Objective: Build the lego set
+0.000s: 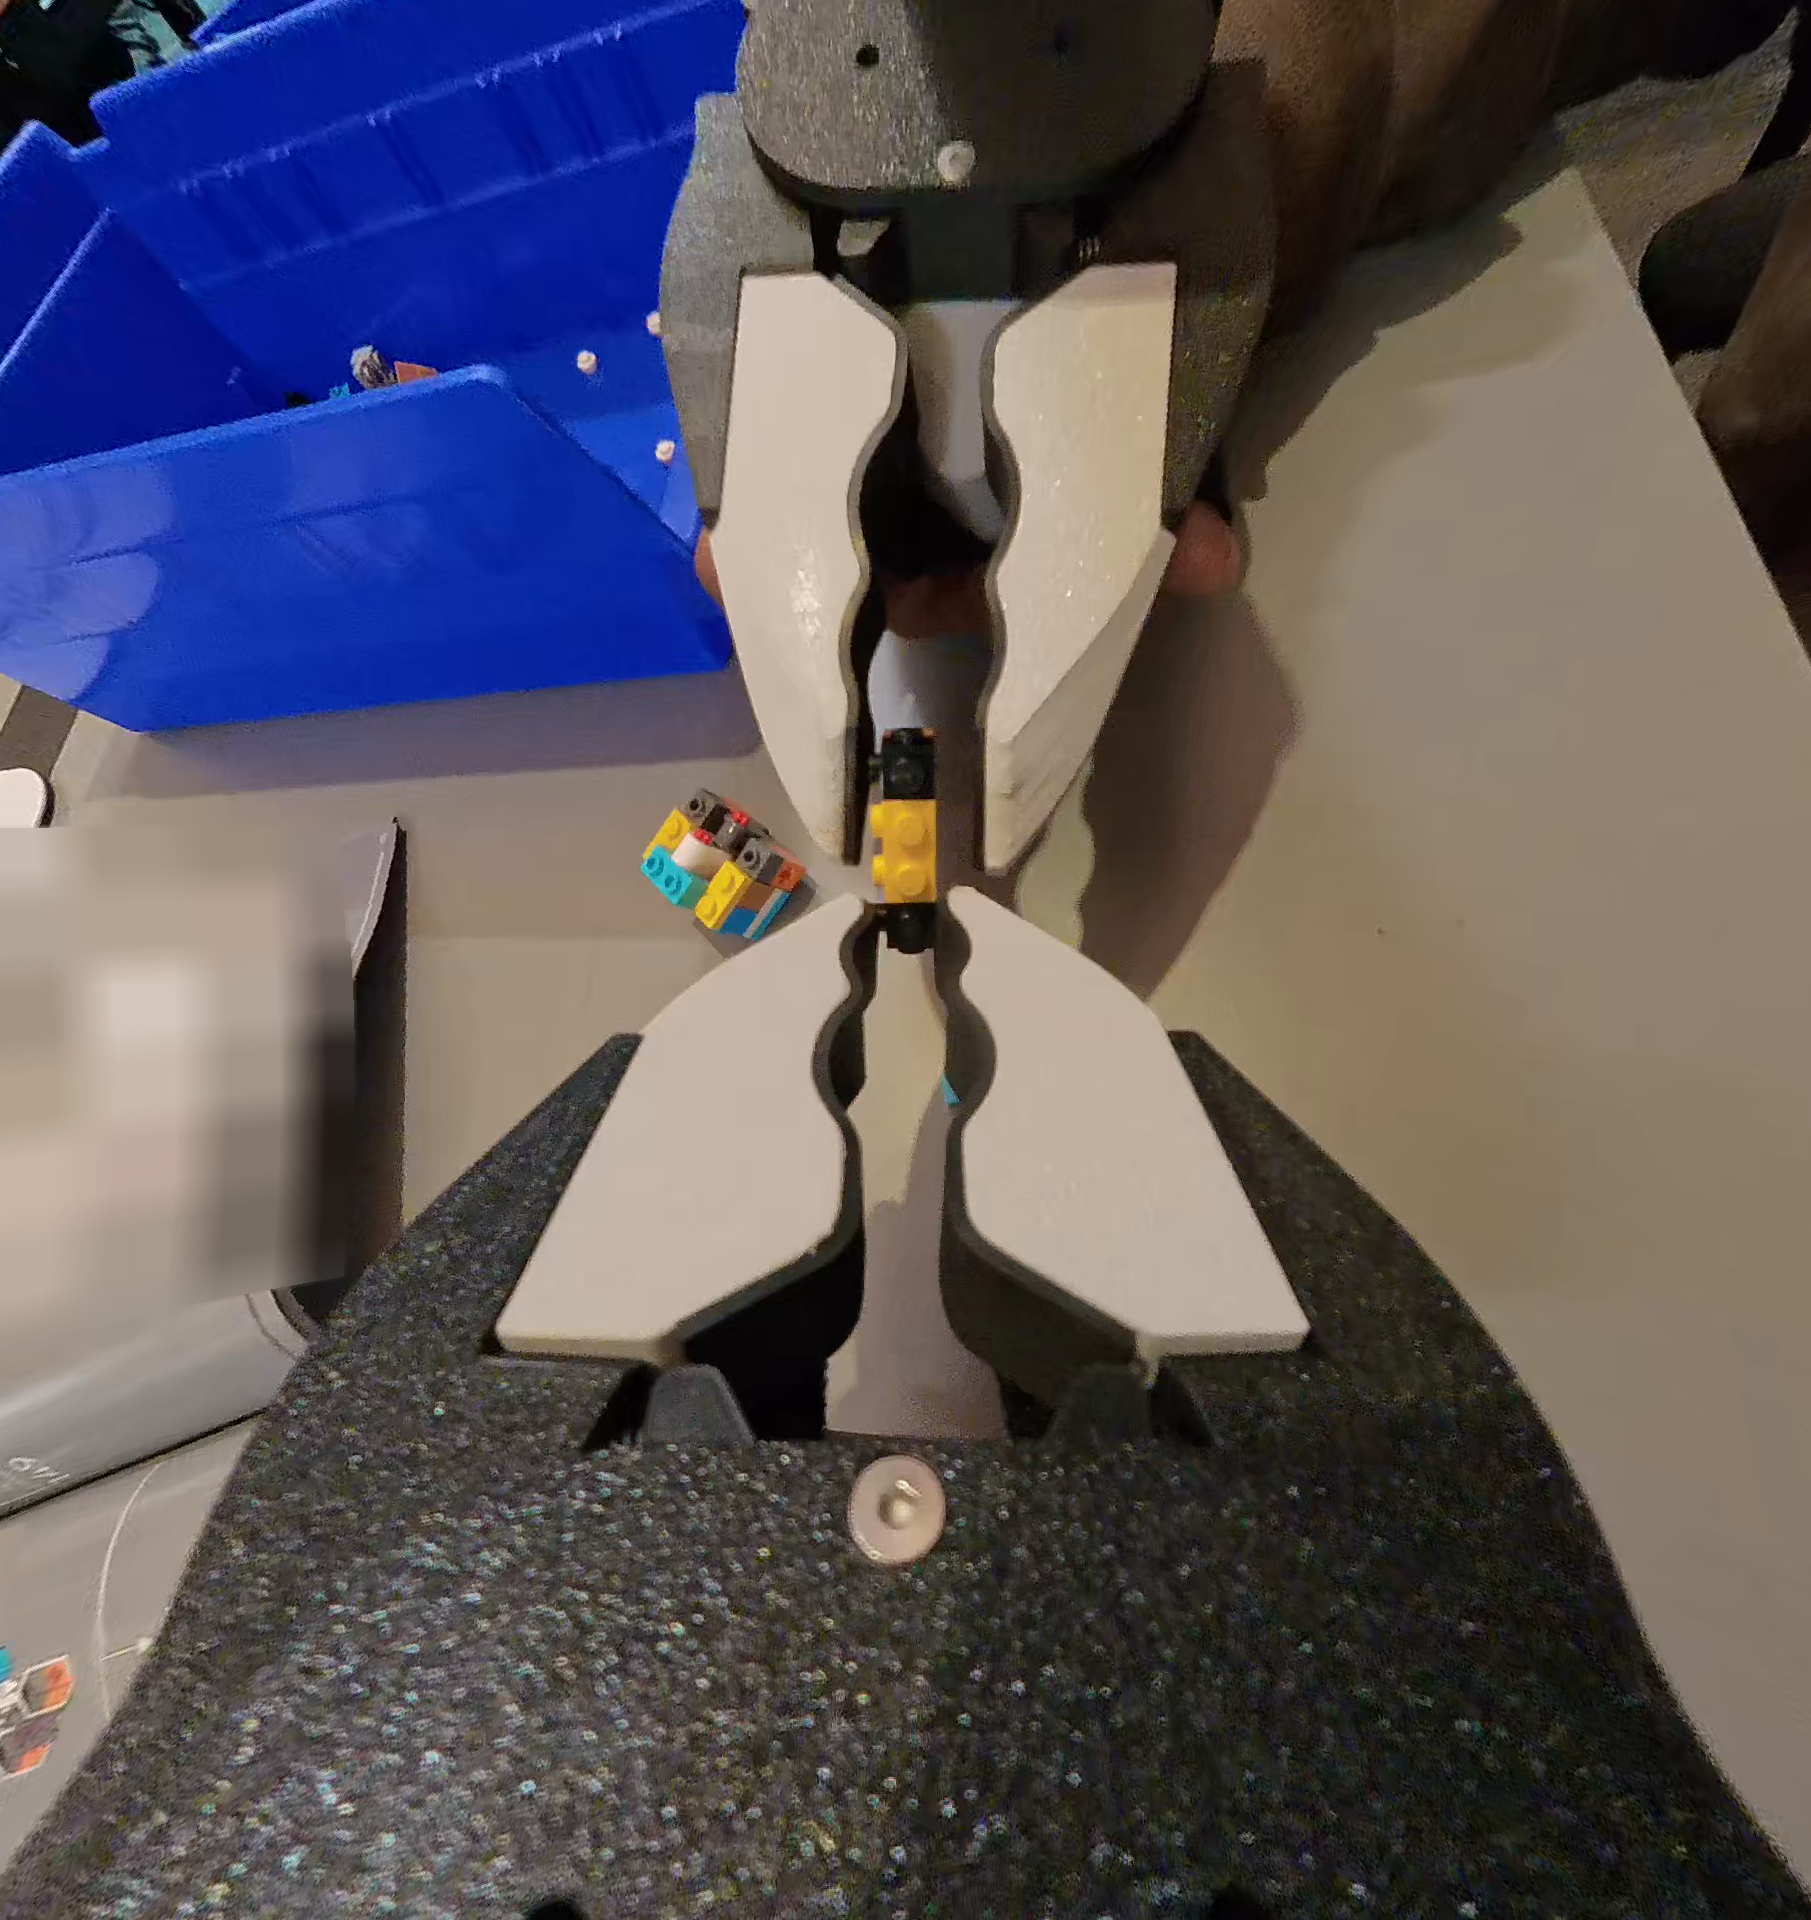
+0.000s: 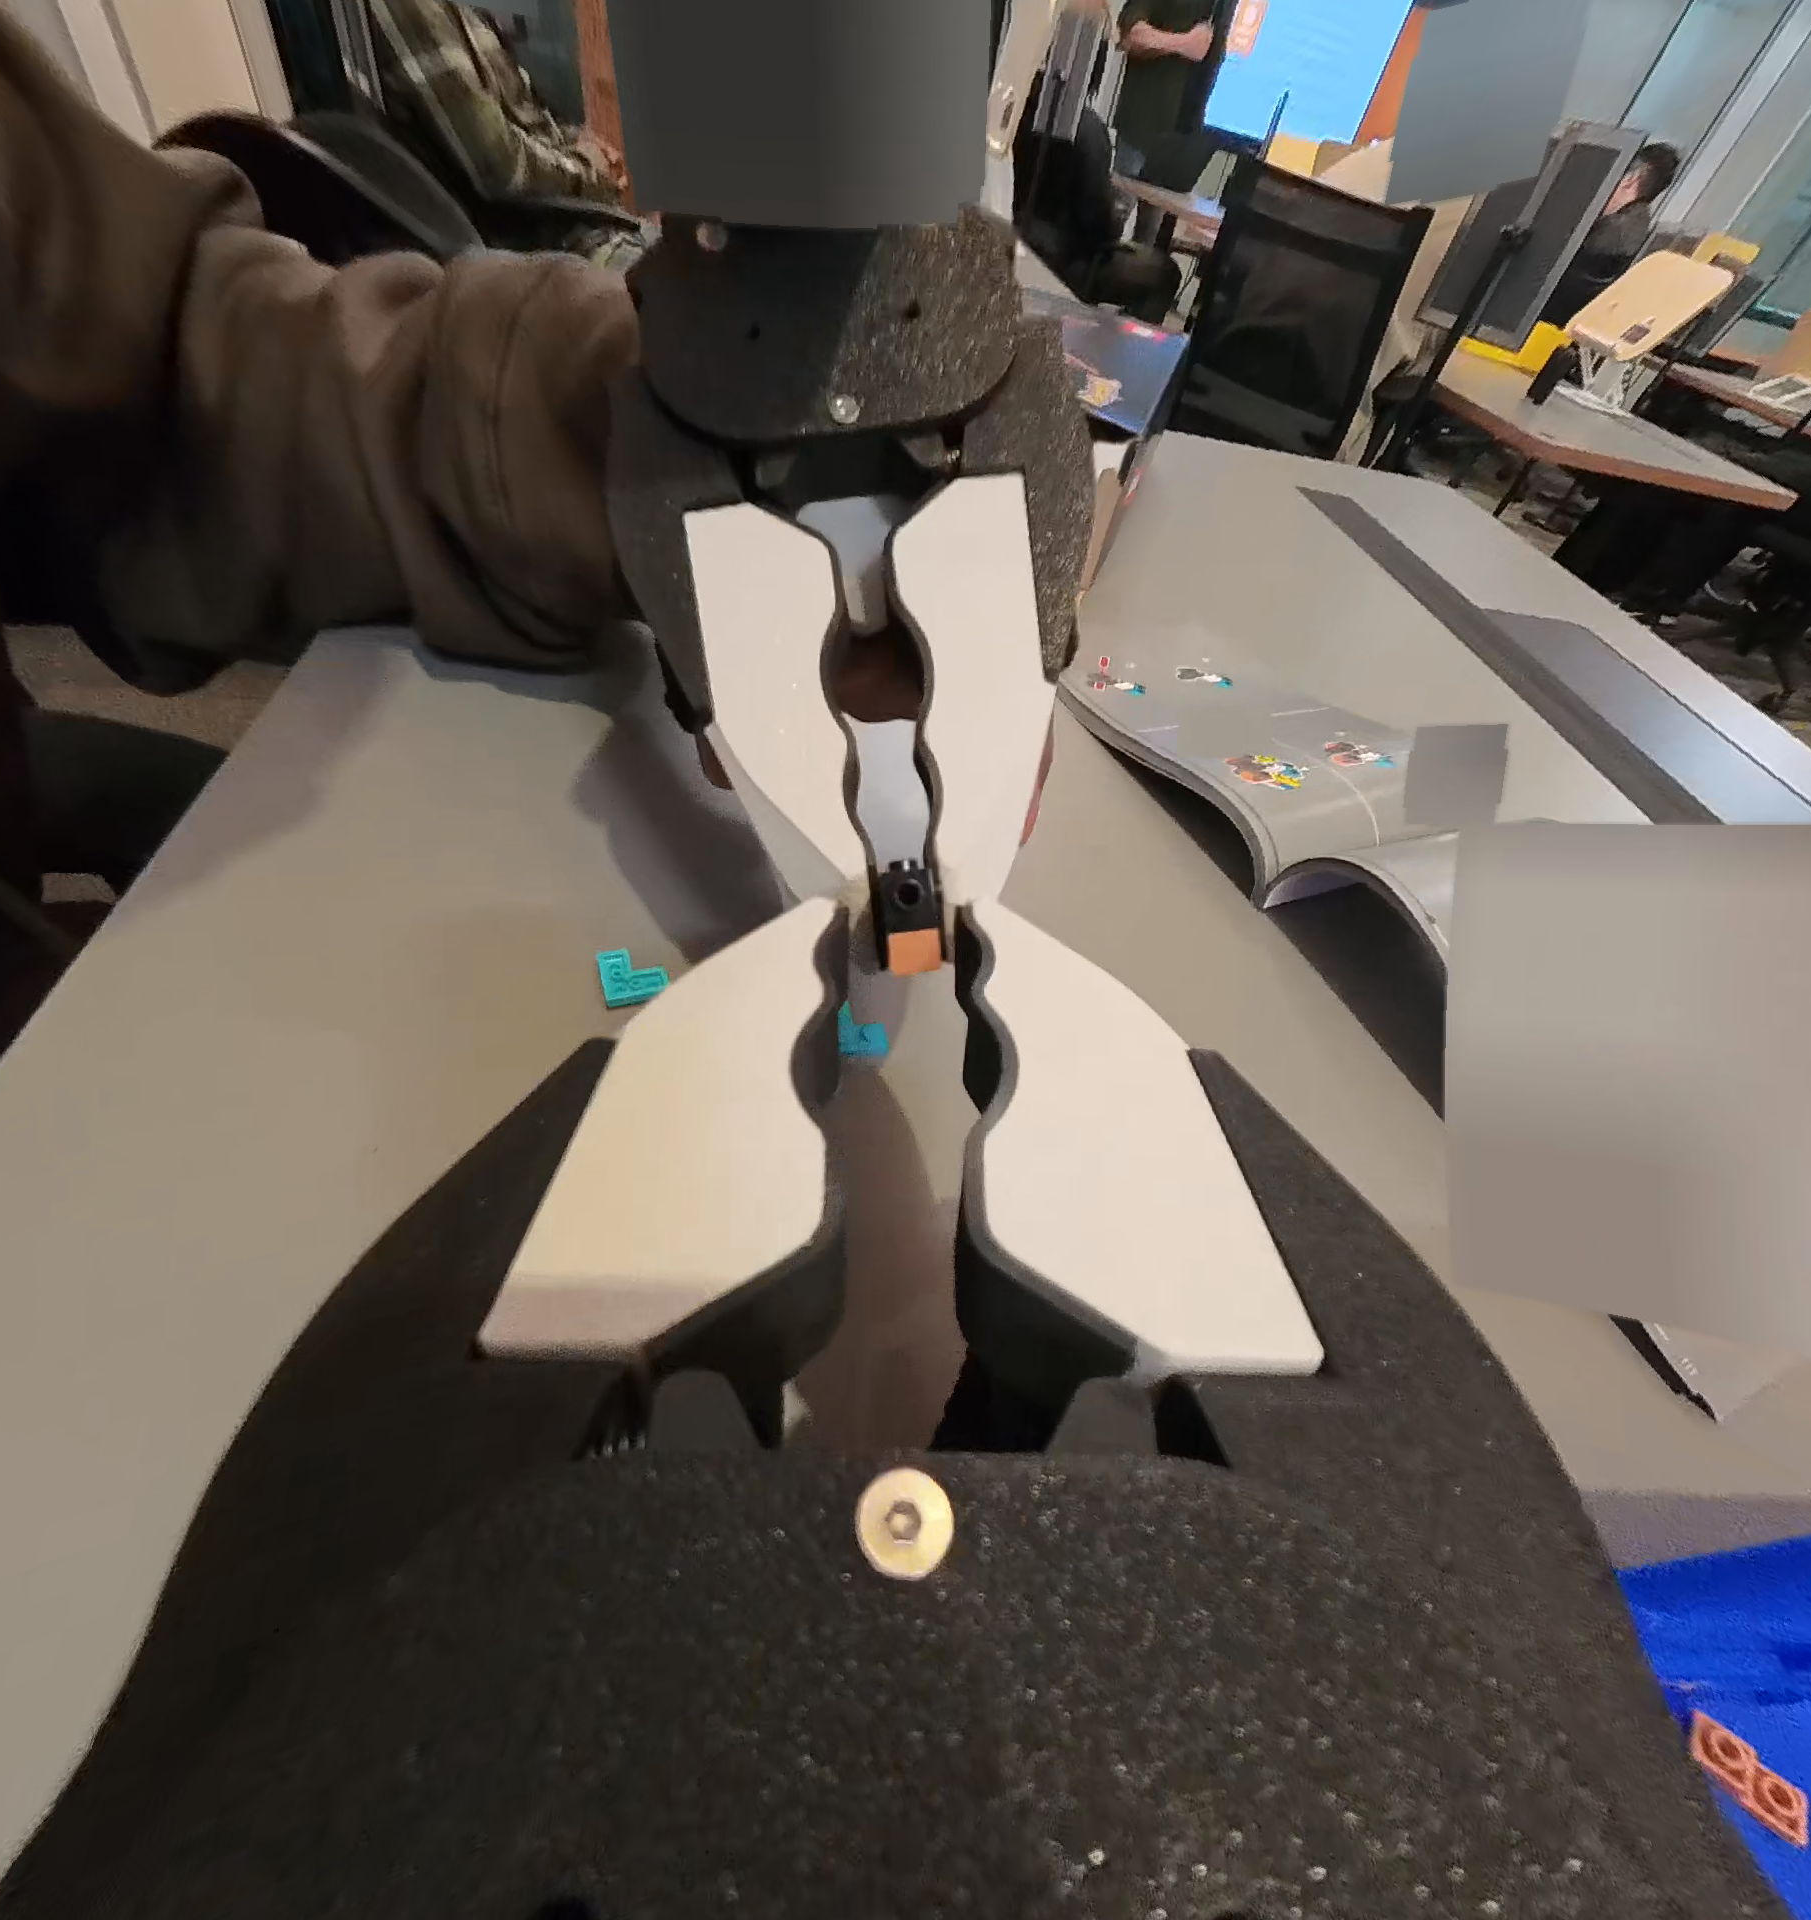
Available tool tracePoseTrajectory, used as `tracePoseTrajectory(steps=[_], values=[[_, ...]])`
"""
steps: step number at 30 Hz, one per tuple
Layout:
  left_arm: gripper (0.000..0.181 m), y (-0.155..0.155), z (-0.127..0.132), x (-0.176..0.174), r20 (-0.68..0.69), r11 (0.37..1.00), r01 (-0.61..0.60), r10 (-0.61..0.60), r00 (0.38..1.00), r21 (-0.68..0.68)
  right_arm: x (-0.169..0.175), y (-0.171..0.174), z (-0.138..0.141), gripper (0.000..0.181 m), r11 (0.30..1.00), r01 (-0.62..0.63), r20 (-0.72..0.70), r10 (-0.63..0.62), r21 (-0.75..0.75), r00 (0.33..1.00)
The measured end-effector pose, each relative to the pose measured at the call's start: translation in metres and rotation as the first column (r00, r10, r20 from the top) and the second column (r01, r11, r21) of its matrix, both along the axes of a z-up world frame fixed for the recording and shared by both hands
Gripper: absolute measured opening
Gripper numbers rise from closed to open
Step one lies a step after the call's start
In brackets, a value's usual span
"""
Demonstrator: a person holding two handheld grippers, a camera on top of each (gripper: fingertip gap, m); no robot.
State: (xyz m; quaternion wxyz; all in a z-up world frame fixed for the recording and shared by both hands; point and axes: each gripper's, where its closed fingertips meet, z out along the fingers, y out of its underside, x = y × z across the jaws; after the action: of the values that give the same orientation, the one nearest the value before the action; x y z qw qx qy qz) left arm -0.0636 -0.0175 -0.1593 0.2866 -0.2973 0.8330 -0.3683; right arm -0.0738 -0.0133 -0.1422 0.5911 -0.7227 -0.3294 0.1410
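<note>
Your two grippers met tip to tip above the counter (image 1: 1400, 831), the left gripper (image 1: 906, 914) and right gripper (image 2: 906, 914) sharing a small brick stack (image 1: 903, 842) between them. A built brick cluster (image 1: 719, 868) sat just left of it, bins (image 1: 309, 468) behind, an open booklet (image 2: 1348, 769) beside.

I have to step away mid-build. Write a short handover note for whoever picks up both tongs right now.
Left tongs: shut on the small brick stack, black and yellow, held above the table.
Right tongs: shut on the same stack from the opposite end.
Elsewhere: multicolour sub-assembly sits on the table by the blue bins; two teal L-shaped plates lie loose; open instruction booklet to the side.
Done: sub-assembly built.
Left: probably press the stack together, then join the parts.
</note>
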Motion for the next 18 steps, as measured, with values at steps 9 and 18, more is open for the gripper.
tracePoseTrajectory(steps=[9,18], values=[[0.013,0.0050,-0.0057,-0.0009,-0.022,0.998,-0.025,0.026,0.999,0.049,0.0024,0.0029,-0.0011,0.010,0.999,0.040,0.073,-0.041,0.020,0.996],[0.008,0.0053,-0.0002,-0.0001,-0.004,1.000,-0.020,0.020,1.000,0.002,0.0062,0.0021,0.0032,0.010,0.999,0.040,-0.002,-0.040,-0.014,0.999]])
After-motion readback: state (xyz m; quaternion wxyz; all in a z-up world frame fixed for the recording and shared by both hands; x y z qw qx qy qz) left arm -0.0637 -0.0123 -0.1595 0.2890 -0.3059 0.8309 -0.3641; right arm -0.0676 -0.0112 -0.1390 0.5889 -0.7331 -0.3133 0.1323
